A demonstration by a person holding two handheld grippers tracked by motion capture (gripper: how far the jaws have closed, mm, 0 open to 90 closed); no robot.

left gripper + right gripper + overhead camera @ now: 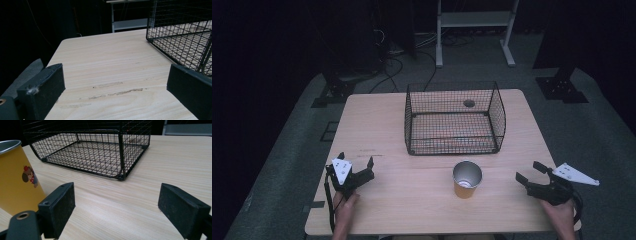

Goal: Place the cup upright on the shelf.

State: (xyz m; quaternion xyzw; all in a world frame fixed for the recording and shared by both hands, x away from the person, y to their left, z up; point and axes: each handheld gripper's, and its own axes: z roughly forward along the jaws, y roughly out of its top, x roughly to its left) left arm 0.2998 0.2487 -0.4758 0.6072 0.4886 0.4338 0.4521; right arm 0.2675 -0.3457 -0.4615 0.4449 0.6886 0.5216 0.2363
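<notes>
A yellow cup (pixel 466 179) with a silver inside stands upright on the wooden table (pixel 387 125), just in front of a black wire basket (pixel 455 119). My left gripper (pixel 356 162) rests near the table's front left, jaws wide apart with nothing between them. My right gripper (pixel 528 171) sits at the front right, open too, a hand's width right of the cup. In the right gripper view the cup (pixel 15 177) shows a small cartoon figure at the left edge, with the basket (pixel 95 150) beyond. The left gripper view has the basket's corner (pixel 182 32) at the right.
The basket looks empty. A round hole in the table (pixel 469 103) lies behind the mesh. Beyond the table stand a white frame (pixel 474 30) and dark stands with cables on a grey floor.
</notes>
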